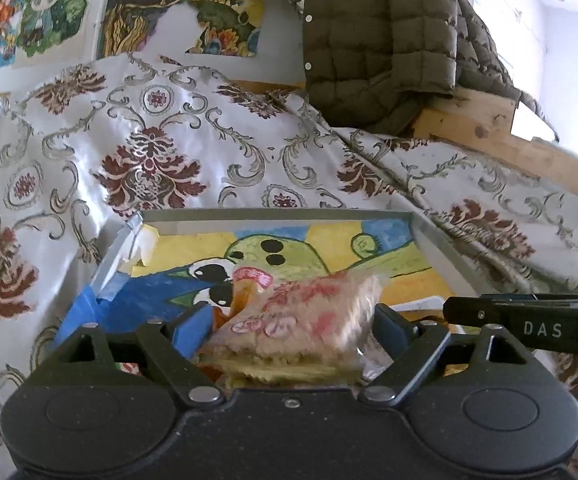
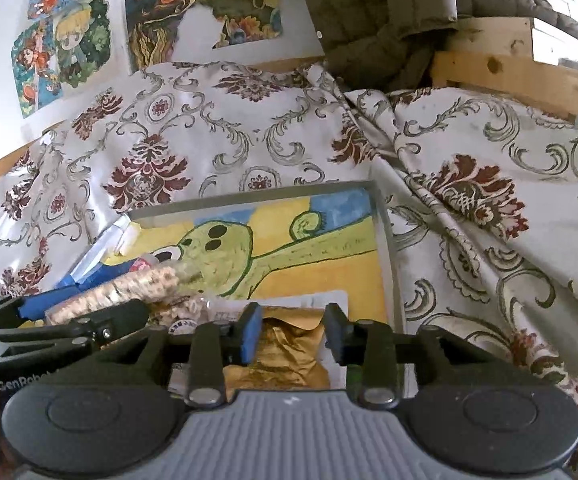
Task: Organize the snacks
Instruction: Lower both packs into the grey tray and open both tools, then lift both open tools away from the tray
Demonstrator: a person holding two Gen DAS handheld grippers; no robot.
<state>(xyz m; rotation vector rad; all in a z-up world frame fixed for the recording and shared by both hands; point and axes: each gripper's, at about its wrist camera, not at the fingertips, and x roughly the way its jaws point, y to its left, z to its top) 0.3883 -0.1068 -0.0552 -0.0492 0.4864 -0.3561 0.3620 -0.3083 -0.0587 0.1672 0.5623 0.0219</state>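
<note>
Left tool (image 1: 289, 320) stands wide around a clear snack bag (image 1: 301, 320) of pale biscuits with red print; the bag lies blurred between the blue pads, and whether they press it cannot be told. Right tool (image 2: 291, 334) is partly open over a crumpled gold packet (image 2: 289, 356), its pads apart from the foil on either side. Both sit at the near end of a shallow grey tray (image 2: 385, 240) lined with a green-and-yellow cartoon drawing. From the right wrist view, the biscuit bag lies left of the gold packet. A floral cloth (image 1: 169, 152) spreads under and beyond the tray, with a quilted olive jacket (image 1: 381, 40) at the far right.
</note>
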